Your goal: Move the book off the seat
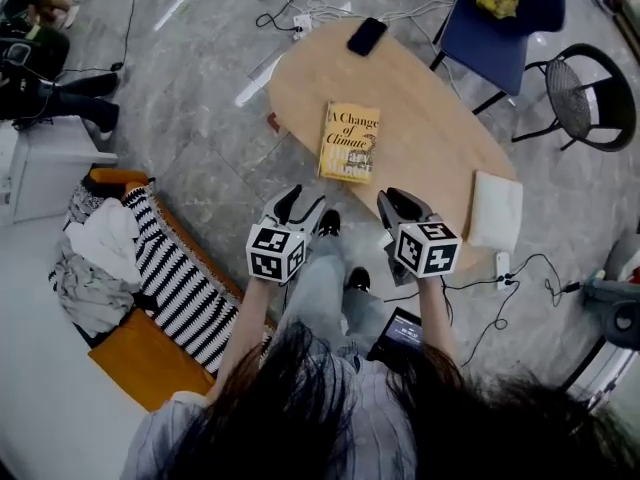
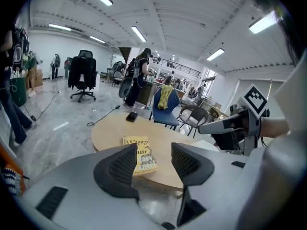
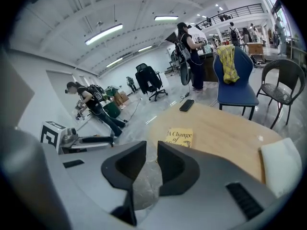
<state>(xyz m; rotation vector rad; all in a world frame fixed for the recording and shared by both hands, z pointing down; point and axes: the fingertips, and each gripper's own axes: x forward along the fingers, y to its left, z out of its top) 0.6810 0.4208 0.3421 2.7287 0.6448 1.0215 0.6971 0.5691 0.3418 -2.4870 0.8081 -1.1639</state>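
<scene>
A yellow book [image 1: 350, 141] lies flat on the oval wooden table [image 1: 430, 118], near its left edge. It also shows beyond the jaws as the book [image 2: 146, 157] in the left gripper view and the book [image 3: 180, 137] in the right gripper view. My left gripper [image 1: 297, 203] hangs in the air just short of the table, its jaws apart and empty. Beside it my right gripper [image 1: 405, 203] is at the same height, with only a narrow gap between its jaws and nothing in it. The orange seat [image 1: 140, 358] is at my lower left.
A black phone [image 1: 367, 36] lies at the table's far end and a white pad [image 1: 497, 210] at its right end. Behind stand a blue chair [image 1: 500, 18] and a black wire chair [image 1: 590, 93]. A striped cushion [image 1: 180, 288] and clothes [image 1: 95, 258] cover the seat. Cables cross the floor.
</scene>
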